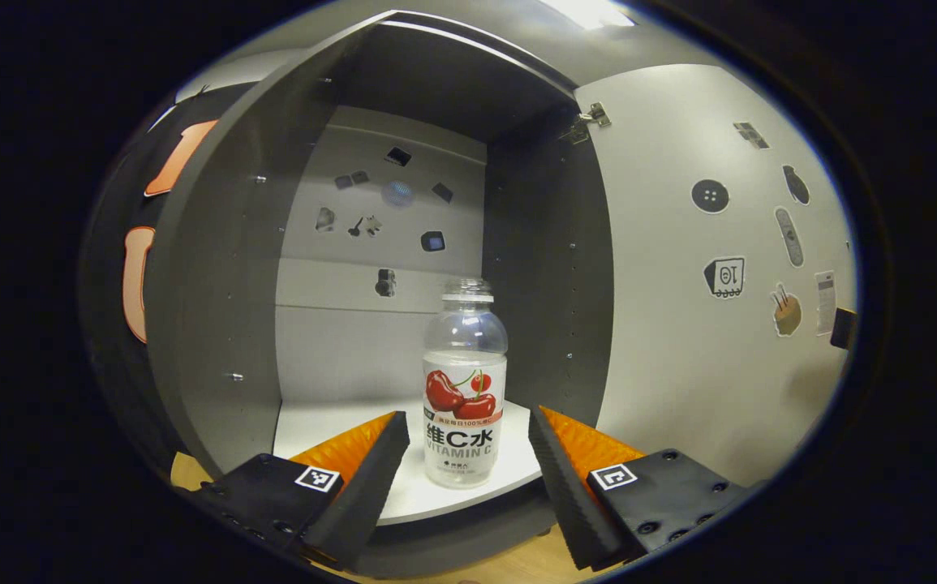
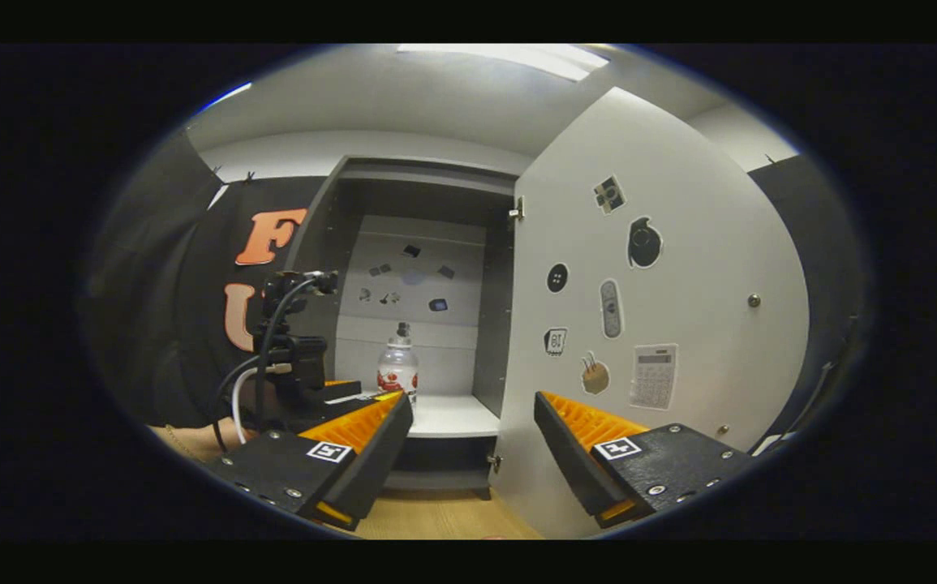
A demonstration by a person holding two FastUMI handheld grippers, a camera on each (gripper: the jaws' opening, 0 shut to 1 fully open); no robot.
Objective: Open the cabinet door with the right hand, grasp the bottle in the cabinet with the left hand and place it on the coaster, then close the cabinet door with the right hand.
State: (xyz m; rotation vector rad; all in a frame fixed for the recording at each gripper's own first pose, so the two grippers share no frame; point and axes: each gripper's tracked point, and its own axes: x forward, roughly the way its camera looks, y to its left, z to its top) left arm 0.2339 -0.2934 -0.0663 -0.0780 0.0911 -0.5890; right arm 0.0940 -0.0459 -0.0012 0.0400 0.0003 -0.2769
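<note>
In the left gripper view, the cabinet (image 1: 217, 268) stands with its left side wall nearest, its back panel (image 1: 379, 243) dotted with small stickers, and a white shelf (image 1: 330, 430) as its floor; the left gripper (image 1: 468, 462) hangs at the shelf's front edge with its jaws spread wide, 1 finger on each side of the bottle (image 1: 465, 385) and neither touching it. The bottle stands upright near the shelf's front edge, toward the right side, clear with a clear cap and a label showing cherries. Further right, the cabinet door (image 1: 703, 365) is swung fully open on its hinge (image 1: 590, 122), its inner face carrying several stickers. In the right gripper view, the left gripper (image 2: 354, 396) shows farther off at the left, just in front of the shelf (image 2: 452, 418), with black and white cables trailing from it; the bottle (image 2: 397, 369) stands just beyond it inside the cabinet (image 2: 330, 243). The right gripper (image 2: 472, 442) sits back from the cabinet above the wooden counter (image 2: 436, 519), jaws spread and holding nothing, with the open cabinet door (image 2: 679, 324) standing to its right
</note>
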